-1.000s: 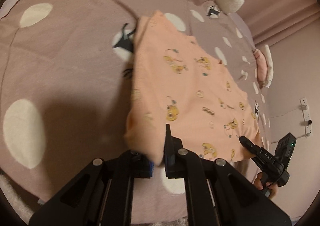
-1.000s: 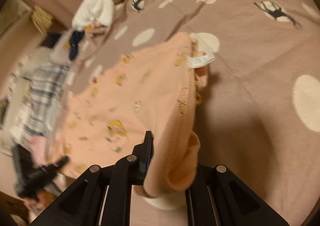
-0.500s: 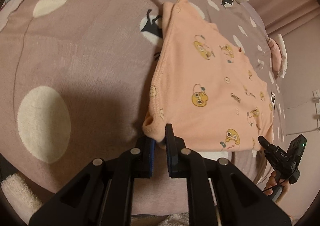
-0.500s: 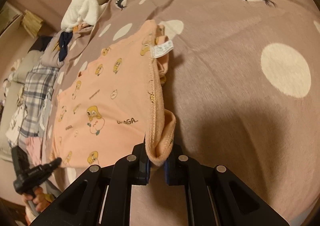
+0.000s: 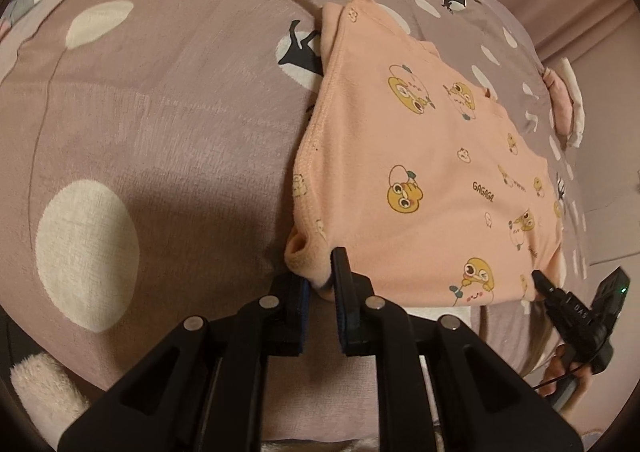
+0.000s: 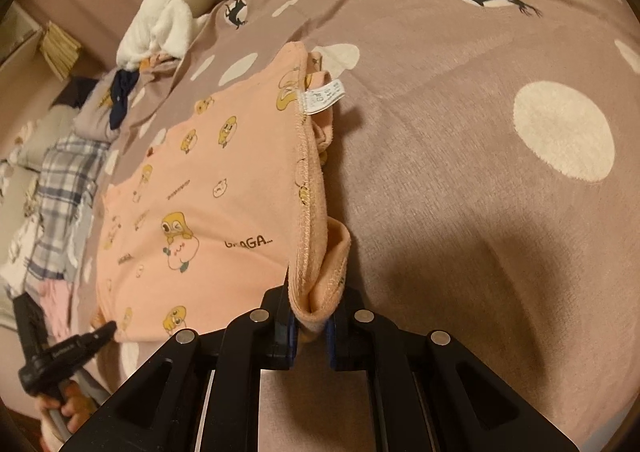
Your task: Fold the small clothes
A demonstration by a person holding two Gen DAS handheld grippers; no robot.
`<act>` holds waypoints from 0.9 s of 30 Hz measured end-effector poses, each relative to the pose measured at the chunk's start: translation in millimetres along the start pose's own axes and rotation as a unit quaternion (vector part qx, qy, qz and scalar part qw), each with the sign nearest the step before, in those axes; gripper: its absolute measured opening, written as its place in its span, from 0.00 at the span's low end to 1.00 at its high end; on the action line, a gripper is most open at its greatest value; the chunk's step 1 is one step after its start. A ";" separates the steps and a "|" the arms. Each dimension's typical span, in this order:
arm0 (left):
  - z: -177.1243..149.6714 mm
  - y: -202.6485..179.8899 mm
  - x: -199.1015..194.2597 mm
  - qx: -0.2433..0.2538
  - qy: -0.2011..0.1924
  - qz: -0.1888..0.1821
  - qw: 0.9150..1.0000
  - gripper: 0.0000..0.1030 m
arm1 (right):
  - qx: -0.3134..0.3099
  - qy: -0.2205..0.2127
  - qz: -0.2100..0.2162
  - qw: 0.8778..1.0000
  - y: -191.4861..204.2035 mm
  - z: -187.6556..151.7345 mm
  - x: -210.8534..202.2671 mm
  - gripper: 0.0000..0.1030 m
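On the bedspread (image 5: pixel 168 124) | peach garment (image 5: pixel 420 156) now lowered flat | both grippers' jaws still pinch its corners

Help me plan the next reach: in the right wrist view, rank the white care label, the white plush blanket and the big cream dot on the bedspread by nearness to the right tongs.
1. Big cream dot, right of the right tongs.
2. White care label, ahead on the peach garment; close to the dot's rank.
3. White plush blanket, far upper left.
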State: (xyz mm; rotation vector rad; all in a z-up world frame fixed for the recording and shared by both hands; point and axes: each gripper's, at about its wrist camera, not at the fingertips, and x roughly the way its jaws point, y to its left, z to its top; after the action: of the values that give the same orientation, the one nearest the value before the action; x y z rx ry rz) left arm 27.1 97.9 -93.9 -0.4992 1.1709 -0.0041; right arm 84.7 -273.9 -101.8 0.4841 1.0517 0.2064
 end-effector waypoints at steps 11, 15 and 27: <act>-14.4 -6.6 -11.0 0.016 0.001 -0.089 0.996 0.83 | 0.010 0.008 0.010 1.000 -1.6 -5.8 -7.5 0.10; -25.0 -28.3 -12.4 0.047 0.010 -0.023 0.999 0.99 | -0.016 0.013 -0.014 1.000 5.5 -9.1 -9.7 0.14; -30.1 -38.5 -26.1 0.073 -0.028 0.040 0.996 0.99 | -0.044 0.013 -0.080 0.996 20.2 -17.3 -16.4 0.68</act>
State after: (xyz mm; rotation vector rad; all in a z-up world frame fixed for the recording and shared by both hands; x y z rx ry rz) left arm -0.2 59.1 -65.2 -0.3205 1.1265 -0.0070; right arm 62.9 -257.7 -86.4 0.3163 1.0968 0.1179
